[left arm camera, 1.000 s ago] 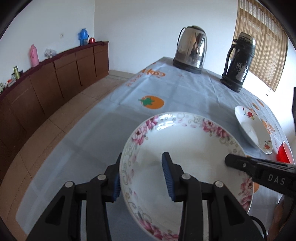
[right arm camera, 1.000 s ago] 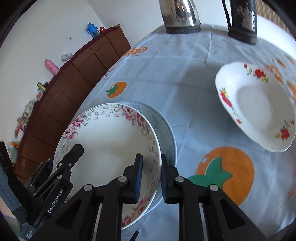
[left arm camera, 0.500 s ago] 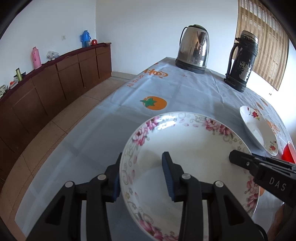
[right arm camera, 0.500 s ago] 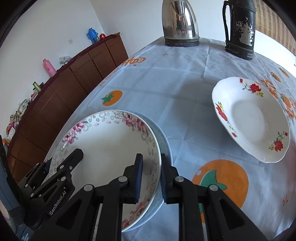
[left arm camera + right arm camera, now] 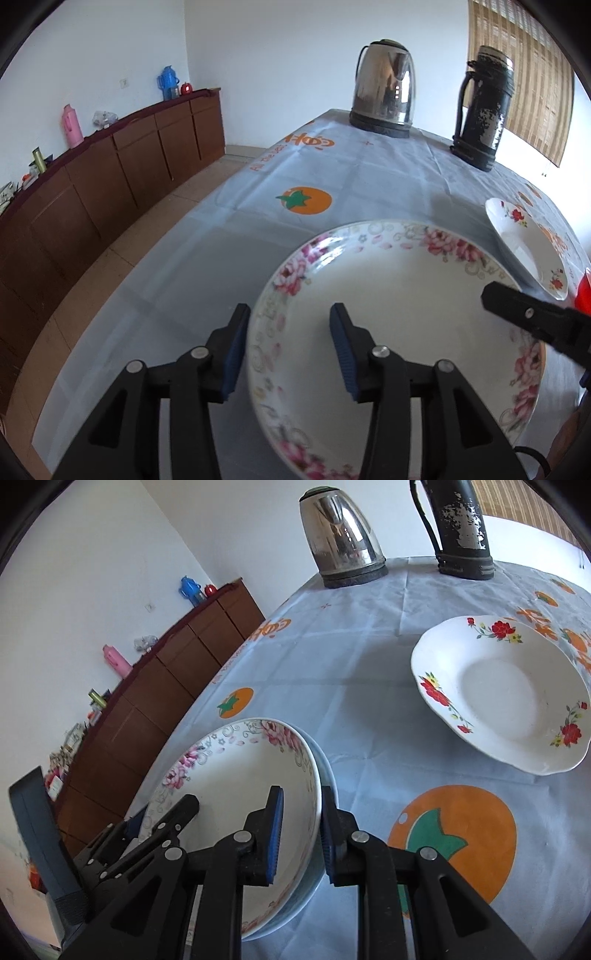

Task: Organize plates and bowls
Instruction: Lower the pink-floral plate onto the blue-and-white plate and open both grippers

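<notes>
Two plates are sharing the blue orange-printed cloth on the counter (image 5: 369, 672): I am gripping the larger, a white porcelain plate with pink peonies (image 5: 399, 317), by opposite rims. My left fingers (image 5: 291, 350) are straddling its near edge, set wide. My right fingers (image 5: 301, 834) are pinching its rim narrowly. A pale plate (image 5: 327, 771) is lying underneath it. Well apart, the smaller red-flowered white dish (image 5: 506, 690) is waiting unstacked, so stacking looks roughly half done.
</notes>
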`<state>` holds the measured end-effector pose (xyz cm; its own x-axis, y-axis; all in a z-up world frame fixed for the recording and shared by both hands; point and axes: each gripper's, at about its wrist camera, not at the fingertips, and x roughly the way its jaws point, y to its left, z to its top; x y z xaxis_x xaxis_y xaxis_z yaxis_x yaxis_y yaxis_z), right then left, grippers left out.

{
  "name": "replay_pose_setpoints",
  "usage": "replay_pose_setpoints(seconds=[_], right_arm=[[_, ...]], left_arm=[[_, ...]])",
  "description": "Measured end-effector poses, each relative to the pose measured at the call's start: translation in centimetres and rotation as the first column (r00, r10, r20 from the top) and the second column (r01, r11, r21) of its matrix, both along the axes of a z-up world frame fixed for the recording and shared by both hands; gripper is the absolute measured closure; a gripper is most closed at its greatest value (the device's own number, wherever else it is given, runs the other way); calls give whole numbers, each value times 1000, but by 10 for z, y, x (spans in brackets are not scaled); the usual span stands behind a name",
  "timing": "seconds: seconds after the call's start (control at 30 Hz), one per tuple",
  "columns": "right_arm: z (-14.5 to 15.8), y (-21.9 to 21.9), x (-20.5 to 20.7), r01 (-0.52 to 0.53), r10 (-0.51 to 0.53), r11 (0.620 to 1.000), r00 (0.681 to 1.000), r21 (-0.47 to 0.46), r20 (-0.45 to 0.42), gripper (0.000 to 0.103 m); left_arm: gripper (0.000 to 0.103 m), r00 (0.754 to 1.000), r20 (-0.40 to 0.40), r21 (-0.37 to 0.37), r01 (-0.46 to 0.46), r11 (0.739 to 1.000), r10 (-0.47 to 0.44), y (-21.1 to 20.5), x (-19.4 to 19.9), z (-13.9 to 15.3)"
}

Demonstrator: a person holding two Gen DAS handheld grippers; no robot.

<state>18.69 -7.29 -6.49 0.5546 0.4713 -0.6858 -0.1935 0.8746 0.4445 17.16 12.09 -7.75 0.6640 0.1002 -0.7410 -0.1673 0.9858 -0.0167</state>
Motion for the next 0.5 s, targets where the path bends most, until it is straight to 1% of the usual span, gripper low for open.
replay_pose_setpoints(seconds=[0.1, 0.23, 0.3, 0.33, 0.43, 0.47, 0.5], right_arm=[[-3, -4, 4, 10, -11, 998, 1000, 55, 15, 79], [-2, -5, 2, 35, -38, 996, 999, 78, 36, 78], [-3, -4, 0, 49, -54, 995, 997, 89, 56, 78], [-2, -4, -1, 53, -59, 995, 996, 81, 66, 79], [4, 6, -7, 70, -69, 997, 990, -9, 120, 78], [8, 4, -8, 95, -92, 995, 986, -15, 137, 75], [11, 0, -9, 121, -118, 993, 982, -8, 145, 64]], left_arm=[[54, 1000, 3, 4, -15, 1000, 15, 1, 0, 0], [54, 1000, 4, 19, -23, 1000, 23, 1, 0, 0], [53, 1000, 6, 29, -27, 999, 27, 2, -1, 1], [51, 999, 6, 34, -33, 999, 33, 2, -1, 1], [48, 999, 13, 29, -42, 999, 42, 4, -3, 1], [48, 999, 13, 31, -45, 999, 44, 5, -3, 1], [48, 999, 11, 36, -49, 998, 48, 5, -3, 1]])
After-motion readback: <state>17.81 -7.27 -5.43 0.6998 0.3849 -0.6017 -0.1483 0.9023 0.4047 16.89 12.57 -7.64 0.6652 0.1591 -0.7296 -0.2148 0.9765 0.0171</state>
